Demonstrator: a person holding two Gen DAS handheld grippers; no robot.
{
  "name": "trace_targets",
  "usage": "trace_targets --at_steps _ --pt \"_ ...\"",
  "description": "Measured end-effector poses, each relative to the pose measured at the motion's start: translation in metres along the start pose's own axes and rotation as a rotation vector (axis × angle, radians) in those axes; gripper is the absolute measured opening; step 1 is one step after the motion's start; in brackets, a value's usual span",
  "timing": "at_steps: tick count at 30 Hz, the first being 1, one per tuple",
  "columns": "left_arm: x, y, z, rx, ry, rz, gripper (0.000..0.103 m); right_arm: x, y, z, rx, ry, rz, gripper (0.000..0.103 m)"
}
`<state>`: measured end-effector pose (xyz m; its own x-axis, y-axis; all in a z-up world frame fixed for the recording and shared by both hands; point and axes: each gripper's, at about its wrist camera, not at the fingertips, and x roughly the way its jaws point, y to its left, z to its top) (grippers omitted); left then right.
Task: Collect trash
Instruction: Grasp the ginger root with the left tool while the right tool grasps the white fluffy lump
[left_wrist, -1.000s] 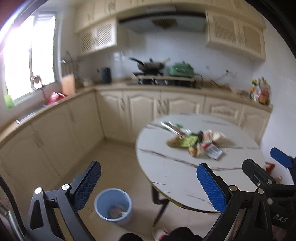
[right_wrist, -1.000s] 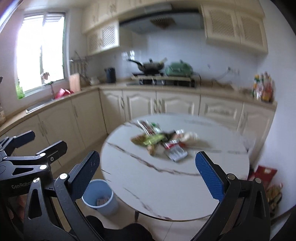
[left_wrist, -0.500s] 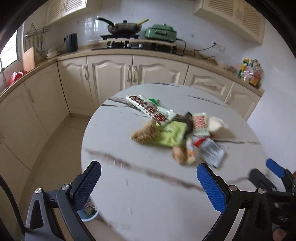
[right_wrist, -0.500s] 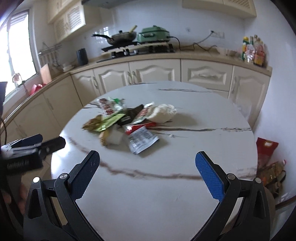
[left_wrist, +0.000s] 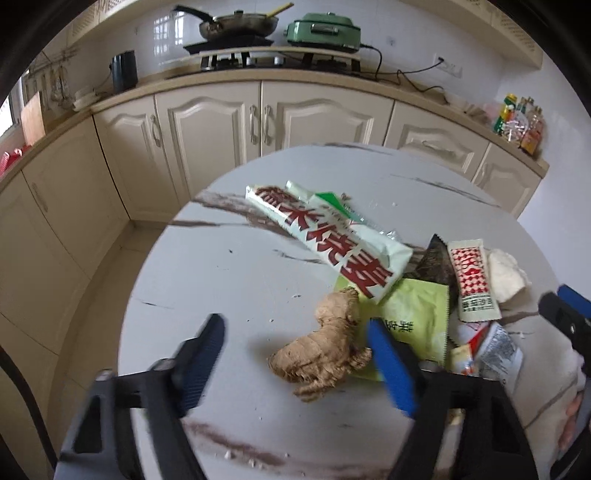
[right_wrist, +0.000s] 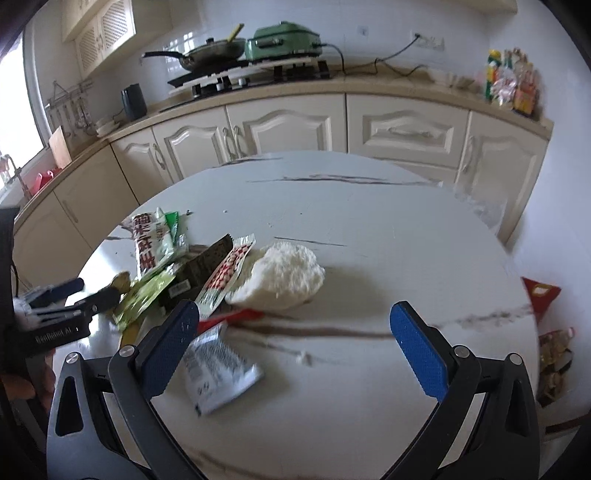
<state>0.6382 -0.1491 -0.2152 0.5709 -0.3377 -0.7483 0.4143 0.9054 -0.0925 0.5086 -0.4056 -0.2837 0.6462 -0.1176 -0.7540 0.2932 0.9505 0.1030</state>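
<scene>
While jaws half-narrowed, just closing, around nothing | left gripper (left_wrist: 295, 360) over ginger root (left_wrist: 325, 347) on table (left_wrist: 221, 273) | right gripper (right_wrist: 295, 345) wide, empty | centre ginger, then pinch.

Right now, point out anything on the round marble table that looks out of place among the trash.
The knobbly brown ginger root stands out: a whole piece of food among empty wrappers, lying partly on the green packet.

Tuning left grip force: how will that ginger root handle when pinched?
The ginger root looks knobbly and solid, so probably stiff and fairly heavy for its size. Its uneven lobes may twist between the pads. It overlaps the green wrapper, which could drag along.
</scene>
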Motion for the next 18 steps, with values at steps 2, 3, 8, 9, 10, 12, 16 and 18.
trace_targets --at_steps 2,3,8,9,10,12,16,18 --pt "0.01 0.003 0.002 0.004 -0.001 -0.029 0.06 0.012 -0.001 0.006 -0.01 0.018 0.007 0.103" --pt "0.011 0.005 0.003 0.013 -0.011 -0.043 0.056 0.021 -0.002 0.01 -0.013 0.04 0.004 0.103" --pt "0.005 0.012 -0.005 0.01 -0.03 -0.077 0.046 0.045 -0.01 0.019 0.017 0.079 0.041 0.103" --pt "0.003 0.014 -0.007 0.008 -0.039 -0.086 0.046 0.05 -0.012 0.019 0.04 0.095 0.071 0.103" --pt "-0.002 0.015 -0.008 0.009 -0.044 -0.09 0.046 0.052 -0.014 0.019 0.053 0.096 0.087 0.103" --pt "-0.011 0.019 -0.012 0.004 -0.056 -0.092 0.046 0.058 -0.016 0.018 0.058 0.102 0.112 0.103" --pt "-0.028 0.025 -0.016 -0.005 -0.077 -0.107 0.046 0.061 -0.016 0.016 0.062 0.103 0.135 0.065" --pt "-0.039 0.028 -0.02 -0.012 -0.083 -0.118 0.046 0.06 -0.018 0.015 0.071 0.103 0.169 0.049"
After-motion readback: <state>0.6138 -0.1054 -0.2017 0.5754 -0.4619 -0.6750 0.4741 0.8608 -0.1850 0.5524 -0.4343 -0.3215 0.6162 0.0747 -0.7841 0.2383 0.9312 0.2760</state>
